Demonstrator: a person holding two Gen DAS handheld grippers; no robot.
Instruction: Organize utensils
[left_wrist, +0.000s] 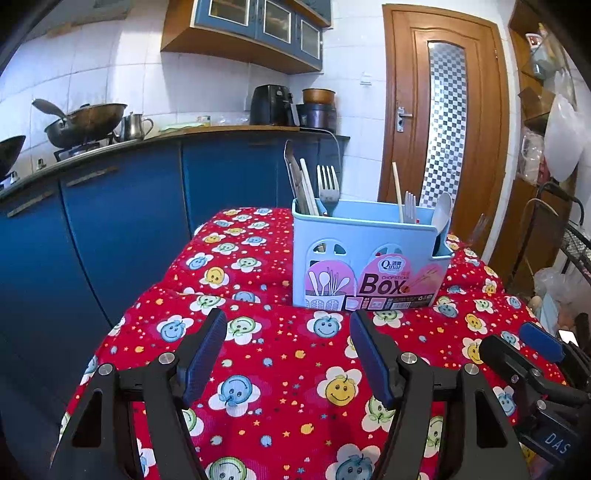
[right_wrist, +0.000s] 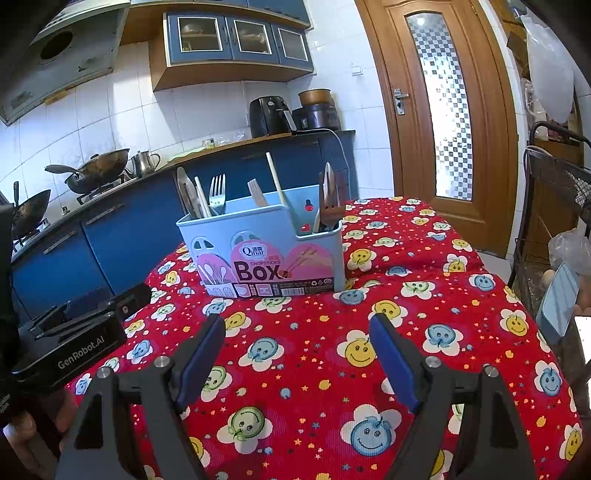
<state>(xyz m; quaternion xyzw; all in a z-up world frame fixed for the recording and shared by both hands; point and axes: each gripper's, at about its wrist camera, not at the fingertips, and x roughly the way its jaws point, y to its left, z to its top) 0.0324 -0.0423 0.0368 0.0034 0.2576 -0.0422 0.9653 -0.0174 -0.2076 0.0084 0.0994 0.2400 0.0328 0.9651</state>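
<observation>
A light blue chopsticks box (left_wrist: 369, 254) stands upright on the red smiley-flower tablecloth (left_wrist: 280, 369). It also shows in the right wrist view (right_wrist: 266, 251). It holds a metal fork (left_wrist: 328, 188), chopsticks (left_wrist: 397, 192), a white spoon (left_wrist: 441, 214) and other utensils. My left gripper (left_wrist: 288, 332) is open and empty, a little in front of the box. My right gripper (right_wrist: 297, 338) is open and empty, also in front of the box. The right gripper shows at the right edge of the left wrist view (left_wrist: 532, 354); the left gripper shows at the left of the right wrist view (right_wrist: 92, 317).
Blue kitchen cabinets (left_wrist: 122, 221) with woks on a stove (left_wrist: 85, 122) run along the left. A wooden door (left_wrist: 443, 110) is behind the table. A metal rack (right_wrist: 557, 192) and bags stand at the right. The table edge drops off at left and right.
</observation>
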